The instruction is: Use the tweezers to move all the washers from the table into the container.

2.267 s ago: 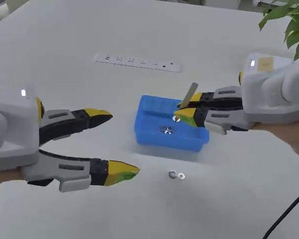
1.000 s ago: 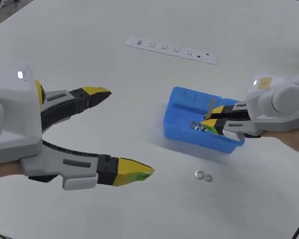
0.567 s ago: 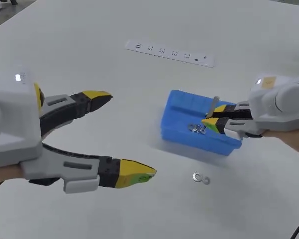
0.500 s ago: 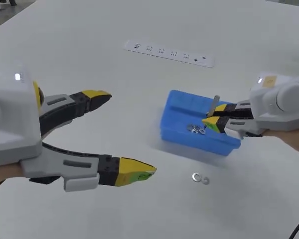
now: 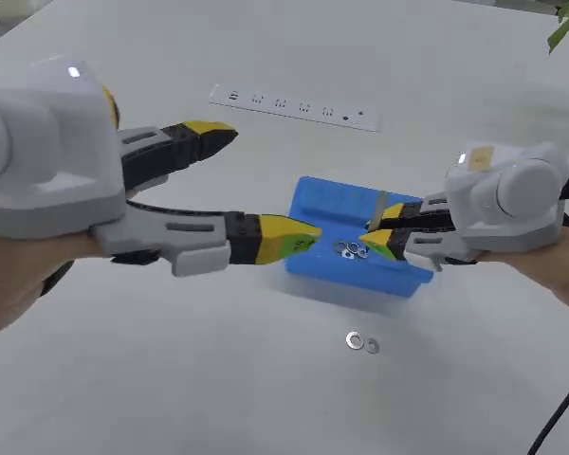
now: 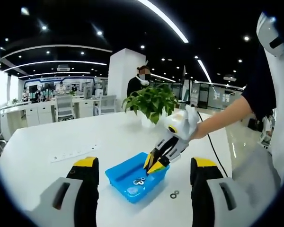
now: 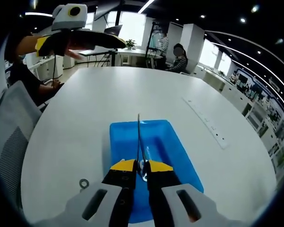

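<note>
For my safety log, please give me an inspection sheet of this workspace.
Surface: white table.
Job's things: blue container holds several washers; two washers lie on the table in front of it; tweezers over the container.
Clutter: power strip behind the container.
Grippers: right claw shut on tweezers; left claw open, empty.
Cables: one dark cable, near right.
Surroundings: potted plant, office desks, people far off.

Container (image 5: 360, 270) in the middle of the table (image 5: 171, 370), washers (image 5: 349, 250) in it. Two loose washers (image 5: 362, 343) side by side just before it; power strip (image 5: 289, 106) well behind. Your right gripper (image 5: 372, 237), with tweezers (image 5: 376, 206), over its right end; your left gripper (image 5: 271, 184) left of it.
</note>
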